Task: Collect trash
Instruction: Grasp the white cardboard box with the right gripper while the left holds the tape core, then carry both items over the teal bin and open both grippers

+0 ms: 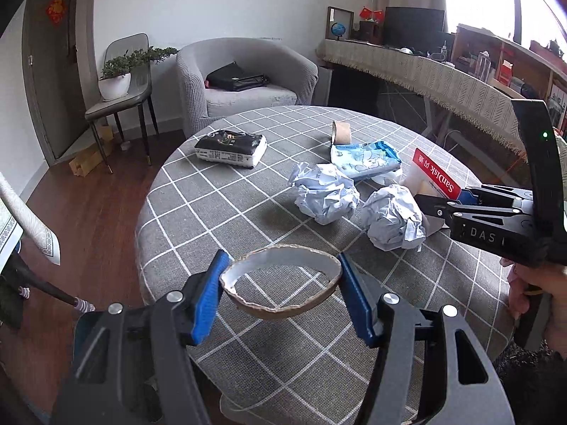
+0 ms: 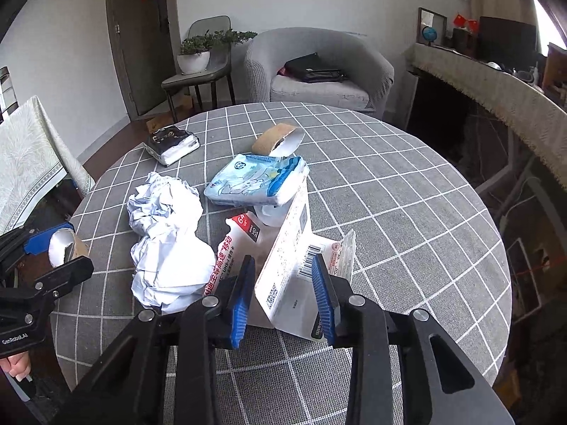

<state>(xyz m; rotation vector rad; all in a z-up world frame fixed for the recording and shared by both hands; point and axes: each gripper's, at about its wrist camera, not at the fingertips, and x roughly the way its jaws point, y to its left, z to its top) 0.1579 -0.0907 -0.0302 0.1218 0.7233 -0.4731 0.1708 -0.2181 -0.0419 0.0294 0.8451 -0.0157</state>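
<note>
Cardboard ring (image 1: 281, 285) sits squeezed between left tool's (image 1: 280, 294) pads, apparently lifted.

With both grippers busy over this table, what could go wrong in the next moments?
1. The left gripper squeezes a thin cardboard ring already bent into an oval; it may buckle and slip out.
2. The right gripper straddles a leaning white card package; closing may push it over instead of gripping it.
3. The crumpled paper lies close beside and may be dragged along.

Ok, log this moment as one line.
left claw: shut on cardboard ring | right claw: around white package | paper balls: on table
</note>
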